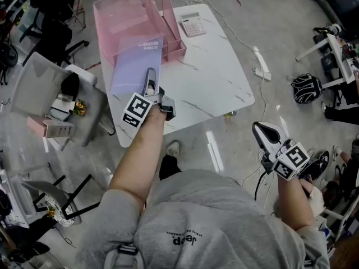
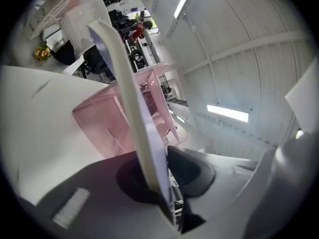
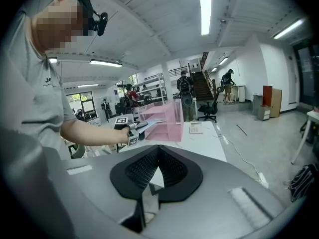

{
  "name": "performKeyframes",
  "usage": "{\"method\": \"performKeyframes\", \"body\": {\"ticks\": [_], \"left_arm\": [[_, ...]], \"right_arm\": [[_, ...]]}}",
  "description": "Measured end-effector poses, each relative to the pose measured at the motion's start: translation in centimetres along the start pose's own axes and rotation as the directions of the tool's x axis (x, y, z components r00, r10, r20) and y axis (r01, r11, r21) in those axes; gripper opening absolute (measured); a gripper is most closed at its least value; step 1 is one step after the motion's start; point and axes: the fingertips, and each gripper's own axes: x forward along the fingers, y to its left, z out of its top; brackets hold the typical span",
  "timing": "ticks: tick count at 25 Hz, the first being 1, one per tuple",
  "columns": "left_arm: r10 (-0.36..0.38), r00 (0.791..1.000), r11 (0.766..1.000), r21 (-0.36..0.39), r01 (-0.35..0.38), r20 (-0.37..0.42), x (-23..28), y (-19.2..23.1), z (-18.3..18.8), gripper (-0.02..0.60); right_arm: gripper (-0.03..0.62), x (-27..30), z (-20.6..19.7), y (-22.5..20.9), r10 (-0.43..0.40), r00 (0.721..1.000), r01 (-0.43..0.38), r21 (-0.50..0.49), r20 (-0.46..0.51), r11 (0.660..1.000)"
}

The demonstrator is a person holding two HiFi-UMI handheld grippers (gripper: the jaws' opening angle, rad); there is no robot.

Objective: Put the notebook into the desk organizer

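A white marbled worktop (image 1: 219,77) stands on a glossy grey floor (image 1: 269,15) in the upper middle of the head view. At its far left end sits the pink see-through desk organizer (image 1: 120,13), with a calculator (image 1: 192,24) just right of it. The left gripper (image 1: 150,78), at centre frame, holds a lavender notebook (image 1: 134,66) whose far end overlaps the organizer's near edge; whether it is inside cannot be told. The right gripper (image 1: 268,134) hangs at lower right, off the worktop.

In the left gripper view the fingers (image 2: 192,171) pinch the notebook (image 2: 127,93) edge-on, with the organizer (image 2: 104,123) behind it.

In the right gripper view the fingers (image 3: 142,166) are pressed together with nothing between them; the organizer (image 3: 169,121) shows mid-frame.
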Motion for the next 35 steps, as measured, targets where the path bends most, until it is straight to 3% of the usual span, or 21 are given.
{"method": "performKeyframes", "body": {"ticks": [9, 16, 21, 35], "left_arm": [[0.052, 0.991, 0.993, -0.108, -0.039, 0.120, 0.6, -0.9, 1.1, 0.087], [0.110, 0.992, 0.990, -0.101, -0.103, 0.067, 4.0, 1.0, -0.1, 0.092], [0.119, 0.992, 0.990, -0.081, -0.117, 0.032, 6.5, 1.2, 1.1, 0.091], [0.130, 0.991, 0.981, -0.143, -0.130, -0.007, 12.7, 1.5, 3.9, 0.080]], "right_arm": [[0.002, 4.1, 3.3, -3.7, -0.070, 0.996, 0.070, 0.011, 0.058, 0.998], [0.002, 8.6, 6.1, -6.1, -0.071, 0.992, 0.070, 0.009, 0.102, 0.997], [0.002, 11.4, 7.3, -6.7, -0.064, 0.994, 0.064, -0.003, 0.086, 0.998], [0.002, 18.5, 6.2, -6.8, -0.006, 0.999, 0.005, 0.024, 0.035, 1.000]]}}
